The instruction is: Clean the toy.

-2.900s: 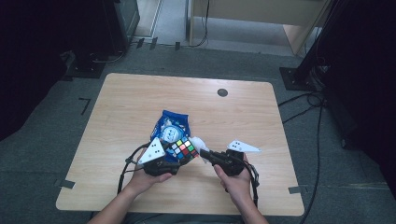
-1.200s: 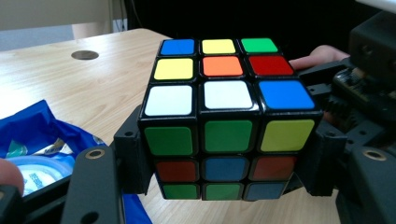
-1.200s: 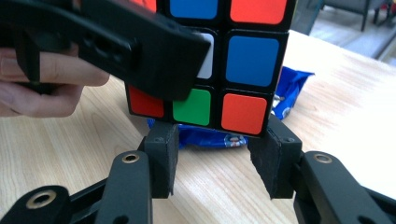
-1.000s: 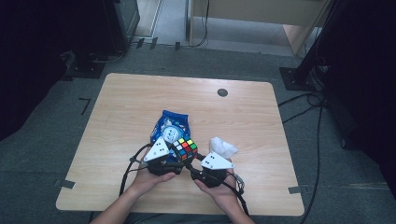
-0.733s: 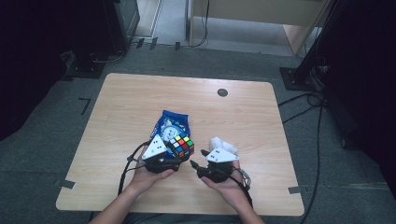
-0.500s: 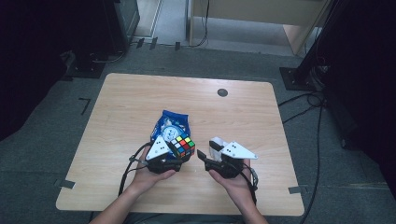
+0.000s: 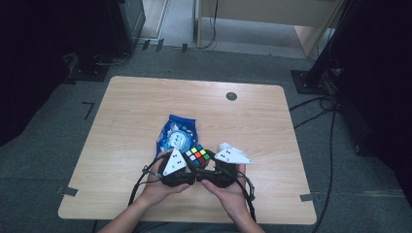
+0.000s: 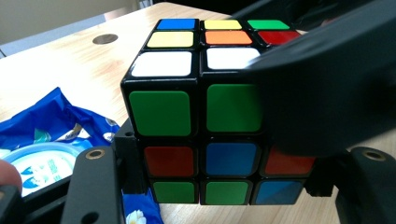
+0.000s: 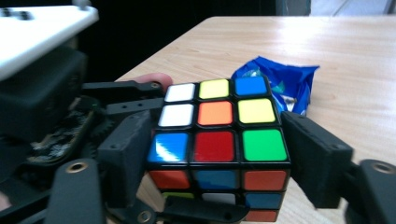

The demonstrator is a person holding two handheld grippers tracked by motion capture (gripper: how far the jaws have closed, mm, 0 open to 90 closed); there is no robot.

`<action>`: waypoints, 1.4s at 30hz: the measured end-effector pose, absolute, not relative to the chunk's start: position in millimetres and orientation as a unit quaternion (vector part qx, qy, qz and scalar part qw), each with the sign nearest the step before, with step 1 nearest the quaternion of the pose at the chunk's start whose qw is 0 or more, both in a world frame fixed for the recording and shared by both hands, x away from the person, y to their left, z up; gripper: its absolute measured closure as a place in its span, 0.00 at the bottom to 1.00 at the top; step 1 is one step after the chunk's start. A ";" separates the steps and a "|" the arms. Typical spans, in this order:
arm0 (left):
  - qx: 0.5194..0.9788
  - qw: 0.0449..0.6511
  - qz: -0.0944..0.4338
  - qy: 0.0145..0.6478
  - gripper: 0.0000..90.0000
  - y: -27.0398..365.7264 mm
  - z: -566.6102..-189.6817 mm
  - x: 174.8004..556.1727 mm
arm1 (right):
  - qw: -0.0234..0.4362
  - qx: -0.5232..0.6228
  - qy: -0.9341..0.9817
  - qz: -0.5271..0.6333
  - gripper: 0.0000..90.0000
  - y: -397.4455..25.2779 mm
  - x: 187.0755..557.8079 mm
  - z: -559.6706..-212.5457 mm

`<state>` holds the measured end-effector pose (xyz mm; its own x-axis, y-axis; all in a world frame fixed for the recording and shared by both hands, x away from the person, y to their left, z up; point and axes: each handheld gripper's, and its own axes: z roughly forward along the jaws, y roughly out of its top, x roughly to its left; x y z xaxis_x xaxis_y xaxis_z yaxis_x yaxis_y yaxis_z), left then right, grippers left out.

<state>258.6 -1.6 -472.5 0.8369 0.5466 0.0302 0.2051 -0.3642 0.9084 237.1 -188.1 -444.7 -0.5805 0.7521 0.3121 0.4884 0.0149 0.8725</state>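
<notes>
Near the lower middle of the high view, a scrambled puzzle cube [image 7: 198,156] sits between the left claw [image 7: 187,162] and the right claw [image 7: 212,162], each held in one of the person's hands, which come up from the bottom edge of the frame. Both claws are clamped on the cube. Seen from the left gripper view, the cube [image 8: 196,116] takes up the centre of the frame, a face of green, red and blue squares towards the camera; the left claw's own jaws press on its lower layer at the lower left and lower right, while one broad black jaw of the right claw [image 8: 327,88] crosses the upper right and covers the cube's top right corner. Seen from the right gripper view, the right claw's [image 9: 215,163] two jaws bear on the cube's [image 9: 217,135] left and right sides at mid-frame, and the left claw [image 9: 60,93] with its pale top plate lies at the upper left. Just behind the cube, towards the upper left of it in the high view, a blue snack packet [image 7: 177,136] lies flat on the wooden worktop [image 7: 131,107], with a small dark round plug [image 7: 231,96] farther up the frame.
</notes>
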 end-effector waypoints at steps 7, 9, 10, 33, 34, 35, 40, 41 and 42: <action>0.807 0.515 0.185 0.222 0.38 -3.2 -472.3 255.0 | 0.071 0.493 0.667 0.554 0.38 -194.2 239.8 -452.7; 0.806 0.518 0.184 0.217 0.37 -3.4 -472.4 254.7 | 0.038 0.512 0.648 0.563 0.38 -198.8 241.3 -454.0; 0.807 0.519 0.184 0.216 0.37 -3.6 -472.6 254.6 | 0.021 0.521 0.637 0.567 0.38 -201.5 242.5 -454.8; 0.797 0.516 0.173 0.262 0.38 19.6 -474.0 273.7 | 0.105 0.506 0.627 0.583 0.35 -256.9 252.2 -445.2; 0.796 0.517 0.169 0.265 0.38 21.1 -473.9 274.8 | 0.133 0.512 0.638 0.560 0.35 -263.5 256.6 -448.6; 0.796 0.517 0.167 0.267 0.38 21.9 -474.0 275.5 | 0.162 0.519 0.652 0.529 0.34 -268.9 262.0 -453.9; 0.799 0.514 0.161 0.266 0.38 21.4 -475.6 276.8 | 0.237 0.512 0.718 0.408 0.34 -287.8 283.0 -486.2; 0.800 0.514 0.161 0.266 0.38 21.2 -475.8 276.9 | 0.224 0.513 0.722 0.407 0.35 -290.7 285.9 -491.1; 0.800 0.513 0.161 0.266 0.38 21.1 -476.0 277.0 | 0.209 0.512 0.726 0.408 0.35 -292.6 288.2 -495.6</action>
